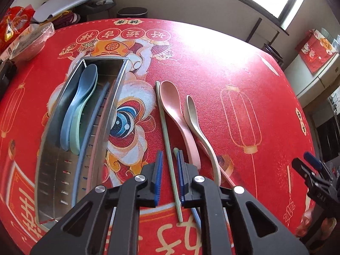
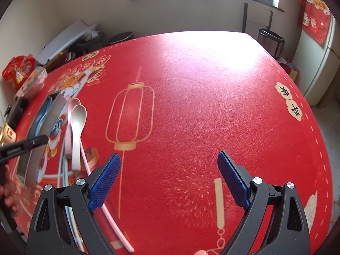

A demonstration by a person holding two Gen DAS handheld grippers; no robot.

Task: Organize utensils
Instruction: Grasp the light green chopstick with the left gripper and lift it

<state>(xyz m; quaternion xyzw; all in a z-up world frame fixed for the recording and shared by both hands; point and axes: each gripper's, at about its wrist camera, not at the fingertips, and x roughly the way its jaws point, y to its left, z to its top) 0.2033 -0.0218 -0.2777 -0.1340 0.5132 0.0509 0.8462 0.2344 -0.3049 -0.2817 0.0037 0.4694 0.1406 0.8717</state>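
Left claw [image 1: 170,178]: fingers drawn close, with a pale green chopstick [image 1: 167,148] running between the blue pads; whether the pads press on it is hard to make out.
Right claw [image 2: 169,180]: fingers wide apart, nothing between them, over bare red surface [image 2: 191,106].
Metal holder [image 1: 63,170]: lies on its side at the left, holding a blue spoon [image 1: 76,106], a light green spoon [image 1: 84,119] and thin sticks; its near end is cut off by the left claw.
Pink spoon [image 1: 176,110]: on the surface, touching the cream spoon [image 1: 199,129] beside it.
Hidden: the near ends of a blue stick [image 1: 196,216] and a pink stick [image 2: 110,216] pass under the claws.
Hard to see: far half of the surface is washed out by window glare.
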